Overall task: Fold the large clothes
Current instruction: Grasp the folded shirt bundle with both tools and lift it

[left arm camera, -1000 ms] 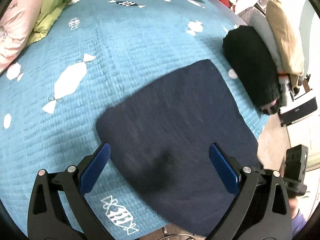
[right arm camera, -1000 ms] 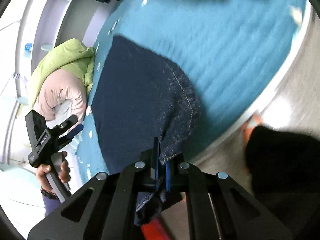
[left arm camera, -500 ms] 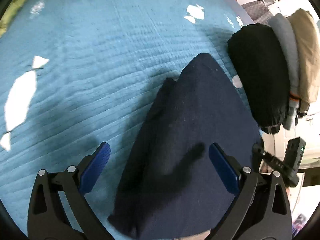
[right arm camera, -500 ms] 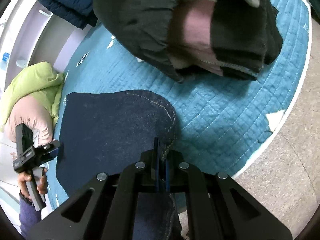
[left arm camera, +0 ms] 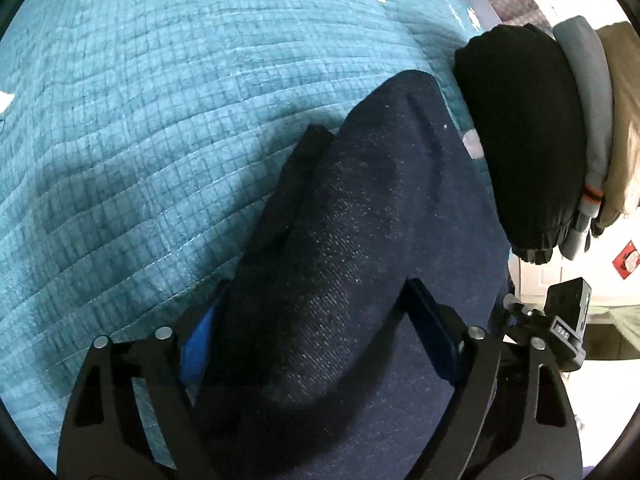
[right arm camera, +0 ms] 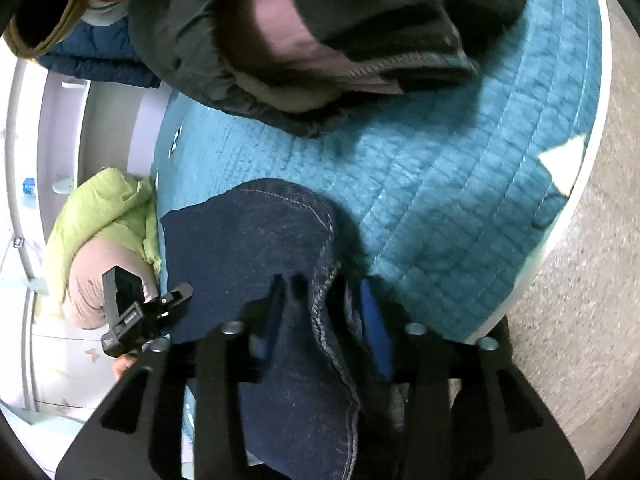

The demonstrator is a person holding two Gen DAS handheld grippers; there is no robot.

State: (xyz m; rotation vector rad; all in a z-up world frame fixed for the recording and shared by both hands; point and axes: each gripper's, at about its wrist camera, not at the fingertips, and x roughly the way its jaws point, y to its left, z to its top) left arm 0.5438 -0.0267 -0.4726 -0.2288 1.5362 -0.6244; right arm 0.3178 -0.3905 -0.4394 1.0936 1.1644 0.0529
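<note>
A dark navy denim garment (left arm camera: 360,208) lies folded into a long narrow shape on the teal quilted bedspread (left arm camera: 160,120). My left gripper (left arm camera: 316,332) straddles its near end; the jaws are closing, the denim bulges between the blue pads (left arm camera: 196,344), and I see no firm pinch. In the right wrist view the stitched hem of the denim (right arm camera: 280,240) runs between my right gripper's (right arm camera: 324,304) fingers. Those jaws are opening and the pads stand off the cloth. Each view shows the other gripper: the right (left arm camera: 560,328), the left (right arm camera: 136,312) in a hand.
A stack of black, grey and tan clothes (left arm camera: 520,140) lies at the bed's right edge beside the denim. A dark jacket with pink lining (right arm camera: 320,40) sits just beyond the denim. Green and pink bedding (right arm camera: 100,208) is at the far side. The bed's rim (right arm camera: 576,216) borders grey floor.
The denim went from a wide flat panel to a narrow fold. My left gripper dropped onto it and its jaws narrowed. My right gripper, earlier shut on the hem, has parted its jaws.
</note>
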